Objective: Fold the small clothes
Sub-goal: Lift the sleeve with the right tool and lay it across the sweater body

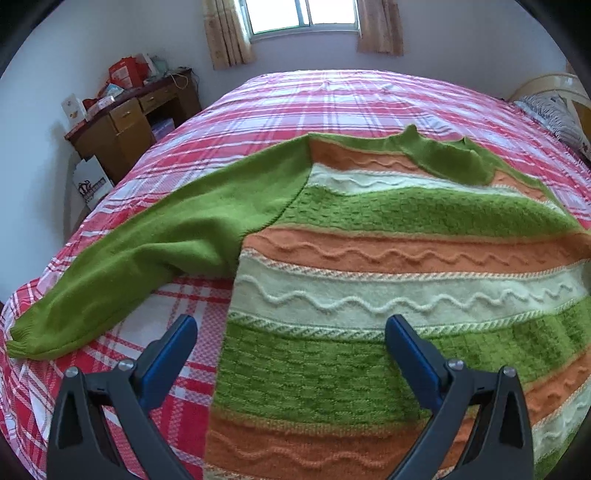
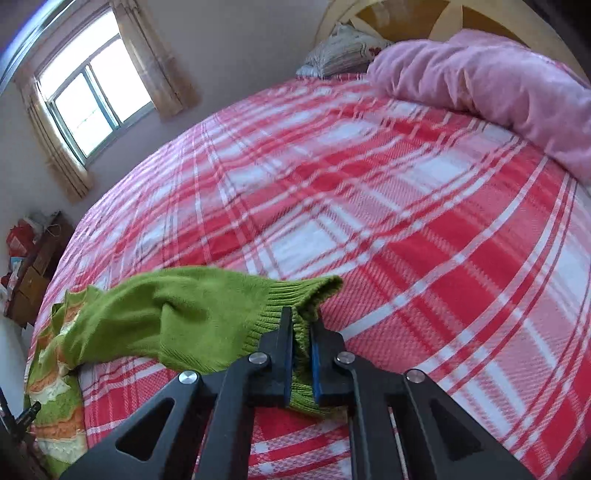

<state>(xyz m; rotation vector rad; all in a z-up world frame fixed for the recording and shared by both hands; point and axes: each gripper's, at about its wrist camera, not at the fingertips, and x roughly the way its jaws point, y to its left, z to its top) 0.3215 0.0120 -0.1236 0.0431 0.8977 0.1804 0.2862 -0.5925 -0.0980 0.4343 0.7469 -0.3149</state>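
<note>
A small sweater (image 1: 388, 258) with green, orange and cream stripes lies flat on the red plaid bed (image 1: 332, 99). Its plain green left sleeve (image 1: 147, 251) stretches out to the left. My left gripper (image 1: 291, 326) hovers open over the sweater's lower left edge, nothing between its blue pads. In the right wrist view the other green sleeve (image 2: 192, 314) lies across the bed (image 2: 369, 184), and my right gripper (image 2: 301, 319) is shut on its ribbed cuff (image 2: 299, 299). The sweater's striped body (image 2: 55, 362) shows at the far left.
A pink quilt (image 2: 498, 92) and a patterned pillow (image 2: 343, 48) lie by the headboard. A brown desk (image 1: 136, 114) piled with boxes stands beside the bed under a curtained window (image 1: 299, 14). A white bag (image 1: 90, 182) leans by the desk.
</note>
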